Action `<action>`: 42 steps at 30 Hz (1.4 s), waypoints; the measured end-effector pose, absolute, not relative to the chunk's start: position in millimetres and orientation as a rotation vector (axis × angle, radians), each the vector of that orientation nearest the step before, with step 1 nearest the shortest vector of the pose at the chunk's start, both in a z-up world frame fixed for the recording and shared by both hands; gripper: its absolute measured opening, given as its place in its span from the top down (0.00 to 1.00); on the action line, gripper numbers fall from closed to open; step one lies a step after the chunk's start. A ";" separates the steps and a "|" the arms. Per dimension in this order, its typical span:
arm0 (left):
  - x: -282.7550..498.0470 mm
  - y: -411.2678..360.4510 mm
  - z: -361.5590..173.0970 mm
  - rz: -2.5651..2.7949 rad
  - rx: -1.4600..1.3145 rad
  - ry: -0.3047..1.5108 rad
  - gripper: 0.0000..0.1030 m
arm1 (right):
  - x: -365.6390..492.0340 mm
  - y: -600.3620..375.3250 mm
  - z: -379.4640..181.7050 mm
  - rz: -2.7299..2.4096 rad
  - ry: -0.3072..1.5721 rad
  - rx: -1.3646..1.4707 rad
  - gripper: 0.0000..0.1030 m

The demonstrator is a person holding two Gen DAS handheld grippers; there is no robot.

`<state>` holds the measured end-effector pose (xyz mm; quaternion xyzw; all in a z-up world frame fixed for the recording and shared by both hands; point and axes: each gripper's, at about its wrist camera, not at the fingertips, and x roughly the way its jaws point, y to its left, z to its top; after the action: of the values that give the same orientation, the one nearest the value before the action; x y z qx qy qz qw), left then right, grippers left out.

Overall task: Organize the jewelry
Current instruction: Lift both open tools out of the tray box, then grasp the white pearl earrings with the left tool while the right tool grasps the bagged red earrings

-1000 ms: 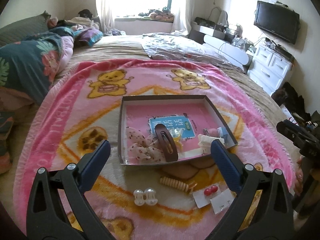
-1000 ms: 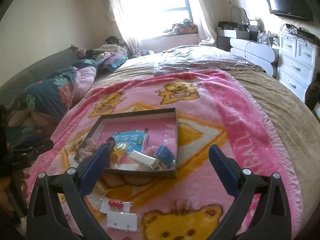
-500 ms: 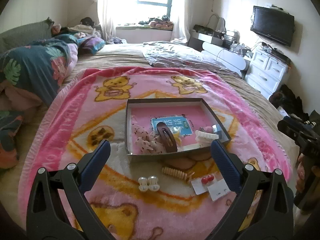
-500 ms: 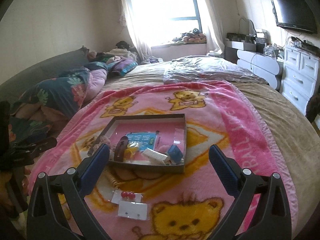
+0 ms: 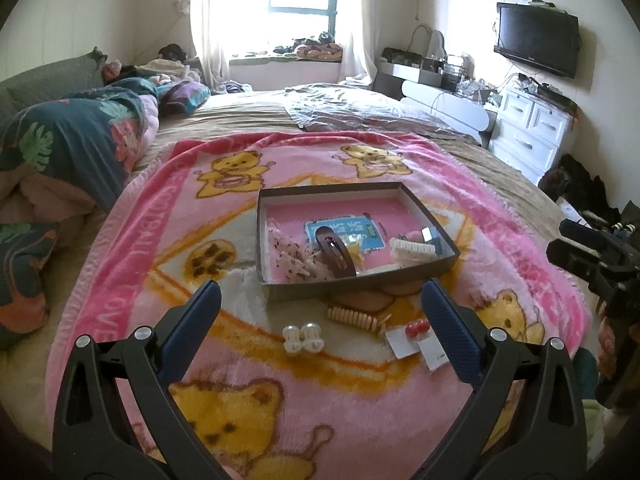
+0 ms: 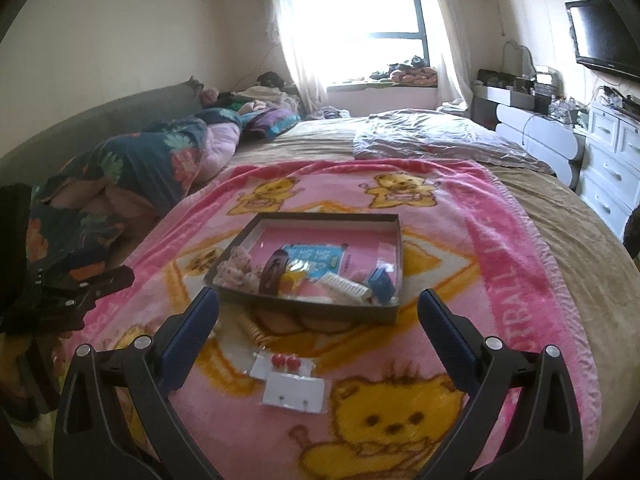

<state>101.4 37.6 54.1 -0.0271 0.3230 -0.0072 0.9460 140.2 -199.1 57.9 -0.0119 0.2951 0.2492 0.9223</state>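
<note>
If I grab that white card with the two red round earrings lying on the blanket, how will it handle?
The white card with two red round earrings looks thin, so probably light and bendy. Flat on the plush pink blanket, its edge may be hard to catch. The open right gripper could knock the earrings.

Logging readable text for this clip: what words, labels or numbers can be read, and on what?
"LOVE", partly cut off: pink blanket border, left side.
More border lettering, right side: too distorted to read.
Blue card in the box: print too blurred.
White card: nothing legible.
TV: logo too small.
</note>
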 end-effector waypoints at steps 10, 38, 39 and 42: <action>92.9 39.4 29.4 -0.014 -0.064 0.708 0.09 | 125.8 -184.6 34.3 0.554 0.666 -0.067 0.04; 95.5 48.2 -52.9 0.001 -0.077 0.879 0.09 | 132.8 -162.8 -45.5 0.570 0.882 -0.122 0.04; 97.2 49.1 -55.1 0.002 -0.079 0.880 0.09 | 134.5 -161.1 -48.2 0.572 0.889 -0.122 0.04; 102.0 53.0 -61.7 0.004 -0.090 0.893 0.09 | 143.9 -153.6 -56.0 0.575 0.909 -0.124 0.04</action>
<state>102.0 53.0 -61.7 -0.0437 0.4315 0.0021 0.9010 143.9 -153.6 -56.0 -0.0589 0.4327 0.2738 0.8570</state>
